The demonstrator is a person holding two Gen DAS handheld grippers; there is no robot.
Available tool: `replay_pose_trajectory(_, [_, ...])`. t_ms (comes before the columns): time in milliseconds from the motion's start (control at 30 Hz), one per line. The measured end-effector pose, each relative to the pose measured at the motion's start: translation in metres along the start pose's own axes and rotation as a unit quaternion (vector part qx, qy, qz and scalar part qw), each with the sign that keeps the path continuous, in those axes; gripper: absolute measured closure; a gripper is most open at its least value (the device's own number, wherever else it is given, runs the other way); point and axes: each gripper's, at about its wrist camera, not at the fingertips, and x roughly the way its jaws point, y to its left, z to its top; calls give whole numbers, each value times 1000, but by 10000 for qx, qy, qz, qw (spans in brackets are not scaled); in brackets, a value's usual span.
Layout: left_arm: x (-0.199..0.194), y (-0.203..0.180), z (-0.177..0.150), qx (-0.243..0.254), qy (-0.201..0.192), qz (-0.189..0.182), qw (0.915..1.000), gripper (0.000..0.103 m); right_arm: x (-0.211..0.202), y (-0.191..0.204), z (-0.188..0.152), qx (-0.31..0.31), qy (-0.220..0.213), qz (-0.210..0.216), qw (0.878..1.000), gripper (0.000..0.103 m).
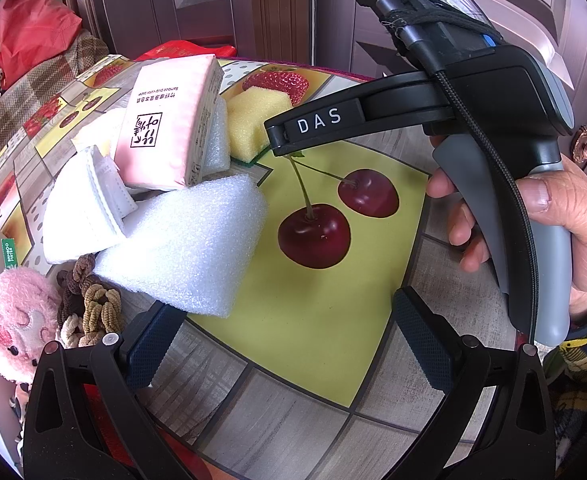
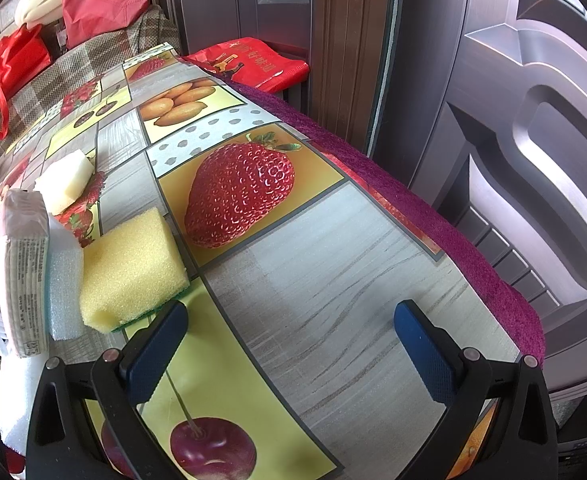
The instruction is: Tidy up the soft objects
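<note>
Hovering over table (image 2: 333,280), both empty: left gripper (image 1: 289,344) wide open beside foam (image 1: 189,240), right gripper (image 2: 293,354) wide open near sponge (image 2: 133,268); soft items heaped at left, likely for sorting

The pink plush toy (image 1: 15,320) is cut off by the frame's left edge.

A table (image 2: 333,280) wears a glossy fruit-print cloth (image 2: 229,196) over a purple cover (image 2: 473,248). Behind it stand dark brown panelled doors (image 2: 533,120). Red bags (image 2: 101,0) sit on a checked sofa (image 1: 33,92). Daylight glints off the doors.
</note>
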Motion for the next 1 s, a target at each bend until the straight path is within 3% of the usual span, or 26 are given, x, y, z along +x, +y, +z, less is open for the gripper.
replay_pose_trajectory(1000, [1, 0, -1, 3, -4, 4, 10000, 1, -1, 1, -1, -16, -14, 64, 10000, 0])
